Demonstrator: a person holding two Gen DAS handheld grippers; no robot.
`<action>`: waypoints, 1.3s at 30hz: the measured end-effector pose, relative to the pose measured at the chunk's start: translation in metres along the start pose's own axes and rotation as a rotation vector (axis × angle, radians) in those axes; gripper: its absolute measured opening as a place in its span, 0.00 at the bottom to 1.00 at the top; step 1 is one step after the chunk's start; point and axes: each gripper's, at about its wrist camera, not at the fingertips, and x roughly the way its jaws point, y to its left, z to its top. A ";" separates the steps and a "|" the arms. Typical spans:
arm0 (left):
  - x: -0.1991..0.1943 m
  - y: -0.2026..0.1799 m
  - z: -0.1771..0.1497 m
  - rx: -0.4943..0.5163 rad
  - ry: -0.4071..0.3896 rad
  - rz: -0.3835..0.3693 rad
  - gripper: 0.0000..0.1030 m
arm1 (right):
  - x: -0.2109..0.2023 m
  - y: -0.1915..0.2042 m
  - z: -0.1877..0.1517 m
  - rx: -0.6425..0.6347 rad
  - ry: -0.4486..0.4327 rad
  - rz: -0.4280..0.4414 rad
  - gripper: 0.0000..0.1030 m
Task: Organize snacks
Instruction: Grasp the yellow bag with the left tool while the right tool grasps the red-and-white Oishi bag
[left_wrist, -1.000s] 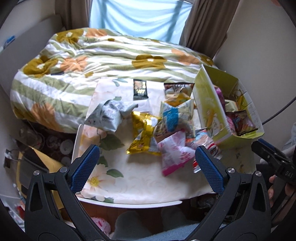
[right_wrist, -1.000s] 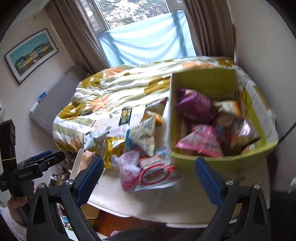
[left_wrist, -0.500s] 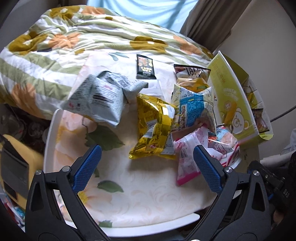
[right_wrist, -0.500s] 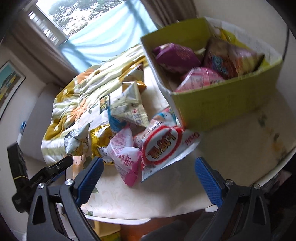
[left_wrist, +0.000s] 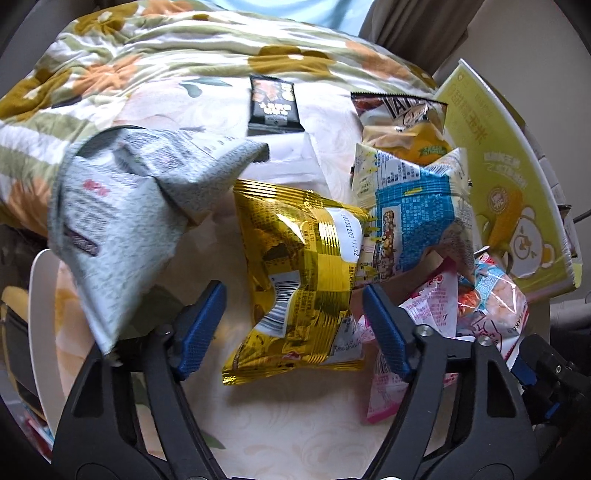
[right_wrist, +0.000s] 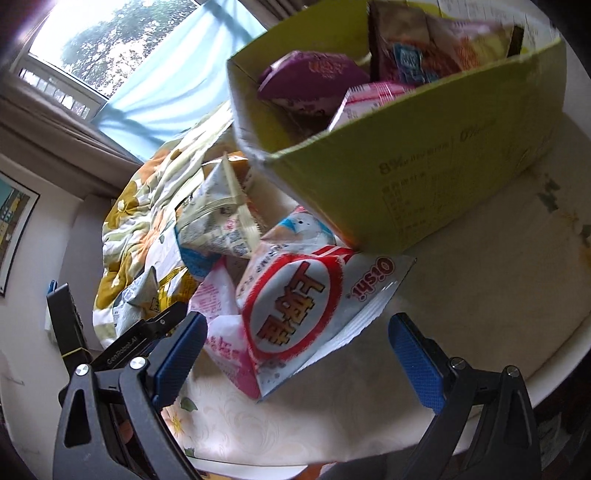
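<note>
A gold snack bag (left_wrist: 303, 284) lies on the white floral table (left_wrist: 295, 424), between the blue pads of my left gripper (left_wrist: 293, 330), which is open and straddles the bag's lower end. Beside it lie a grey bag (left_wrist: 122, 229), a blue-and-white bag (left_wrist: 410, 218), a pink bag (left_wrist: 424, 321) and a small black packet (left_wrist: 275, 105). My right gripper (right_wrist: 295, 354) is open just before a white-and-red Oishi bag (right_wrist: 295, 306), which lies against the yellow-green snack box (right_wrist: 424, 177). The box holds several bags.
A floral quilt (left_wrist: 184, 55) covers the bed behind the table. The box's yellow side (left_wrist: 506, 177) stands at the right in the left wrist view. The left gripper's body (right_wrist: 122, 343) shows at the left of the right wrist view. The table's edge (right_wrist: 554, 354) curves near right.
Both grippers have moved forward and down toward the snacks. The left gripper's pads have narrowed and now flank the gold bag. The right gripper has closed in on the Oishi bag.
</note>
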 end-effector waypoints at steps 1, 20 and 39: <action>0.004 -0.001 0.000 0.004 0.014 0.001 0.60 | 0.002 -0.002 0.001 0.005 0.004 0.004 0.95; -0.004 -0.002 -0.021 0.072 0.035 0.053 0.49 | 0.021 -0.024 0.019 0.056 0.037 0.064 0.95; -0.033 0.014 -0.046 0.077 0.047 0.025 0.40 | 0.008 -0.026 0.010 0.033 0.026 0.072 0.57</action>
